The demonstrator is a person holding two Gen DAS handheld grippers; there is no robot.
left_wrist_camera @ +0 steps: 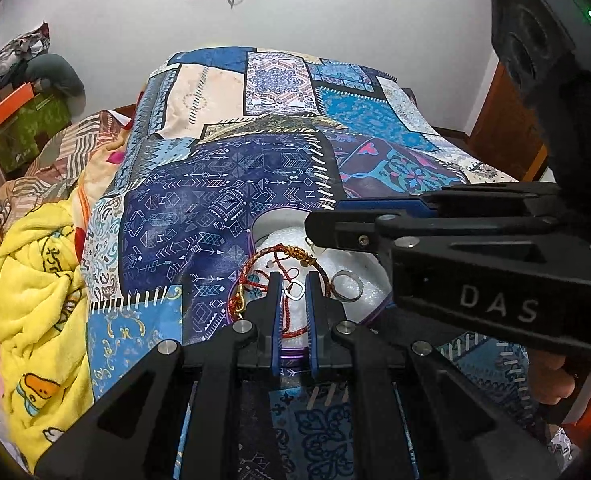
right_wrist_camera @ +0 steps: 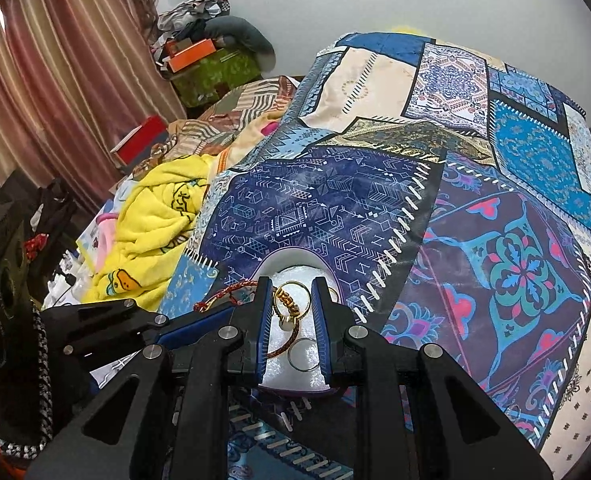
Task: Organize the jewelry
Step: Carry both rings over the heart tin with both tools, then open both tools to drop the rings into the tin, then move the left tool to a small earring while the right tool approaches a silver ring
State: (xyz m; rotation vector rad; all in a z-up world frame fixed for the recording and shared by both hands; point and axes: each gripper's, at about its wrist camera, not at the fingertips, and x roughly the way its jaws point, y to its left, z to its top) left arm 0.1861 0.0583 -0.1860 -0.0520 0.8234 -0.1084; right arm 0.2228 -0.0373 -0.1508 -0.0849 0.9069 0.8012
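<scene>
A white foam-lined jewelry dish (left_wrist_camera: 365,270) with a purple rim sits on the patchwork bedspread. It holds a red braided bracelet (left_wrist_camera: 255,264), a small silver charm (left_wrist_camera: 295,290) and a plain silver ring (left_wrist_camera: 347,286). My left gripper (left_wrist_camera: 295,280) is narrowly open, its jaws on either side of the charm and bracelet cord. My right gripper (right_wrist_camera: 291,286) is open over the dish (right_wrist_camera: 291,378), around a gold lettered ring (right_wrist_camera: 291,300); a silver ring (right_wrist_camera: 304,354) lies lower between its fingers. The right gripper also shows in the left wrist view (left_wrist_camera: 319,236), reaching in from the right.
The blue patchwork bedspread (left_wrist_camera: 231,184) covers the bed. A yellow blanket (left_wrist_camera: 35,300) and striped pillows lie to the left. Boxes and clothes (left_wrist_camera: 19,112) are piled in the far left corner. A black speaker (right_wrist_camera: 3,320) stands at the left.
</scene>
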